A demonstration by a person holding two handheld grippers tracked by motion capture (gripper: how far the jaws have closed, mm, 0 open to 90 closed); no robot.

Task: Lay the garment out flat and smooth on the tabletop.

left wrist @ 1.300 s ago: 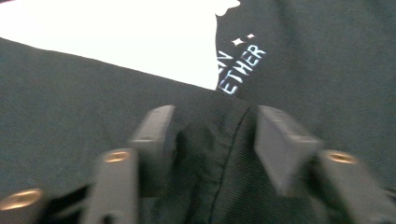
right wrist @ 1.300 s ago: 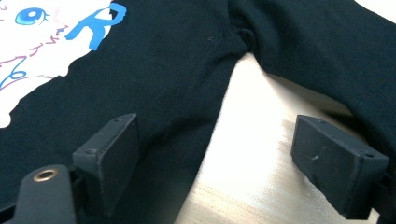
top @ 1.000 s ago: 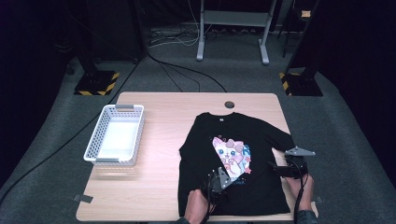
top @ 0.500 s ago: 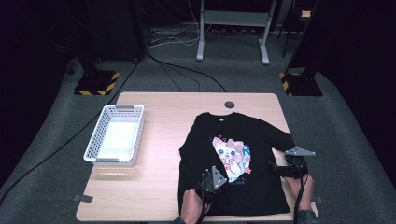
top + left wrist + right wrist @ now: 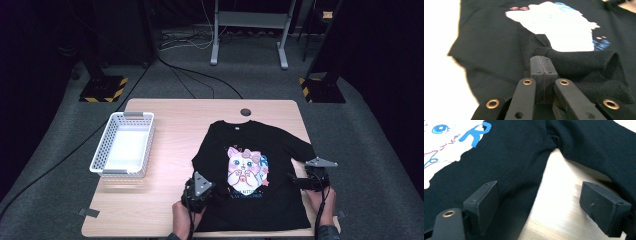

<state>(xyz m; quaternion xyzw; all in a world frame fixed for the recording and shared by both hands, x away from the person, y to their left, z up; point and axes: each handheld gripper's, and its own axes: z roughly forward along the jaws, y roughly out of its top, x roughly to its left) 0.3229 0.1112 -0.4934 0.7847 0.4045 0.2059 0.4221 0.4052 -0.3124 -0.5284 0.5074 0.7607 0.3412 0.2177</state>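
- The left hand-held gripper (image 5: 196, 192) sits at the near edge of the worktop (image 5: 170, 130), over the left hem side of the black T-shirt (image 5: 250, 200). In the left gripper view its jaws are pressed together on a pinched ridge of the shirt's cloth (image 5: 574, 62), which bunches up in a fold just beyond the pads.
- Compared with a second ago, that gripper has shifted a little inward and away from the near edge, and the shirt's left side now looks slightly drawn in beneath it. I take this as a fold begun: the left edge lifted and starting toward the middle.
- The right hand-held gripper (image 5: 311, 181) is in the same place as before, at the shirt's right side just below the sleeve. In the right gripper view (image 5: 539, 205) its jaws stand spread, one pad over the black cloth and the other over bare wood; they pinch nothing.
- The T-shirt lies flat, print up, on the right half of the worktop, collar toward the far edge. The cat print (image 5: 243, 167) is still fully in sight, so the fold is hardly started.
- Farther left stands the white basket (image 5: 102, 150), well apart from the shirt and with nothing in it.
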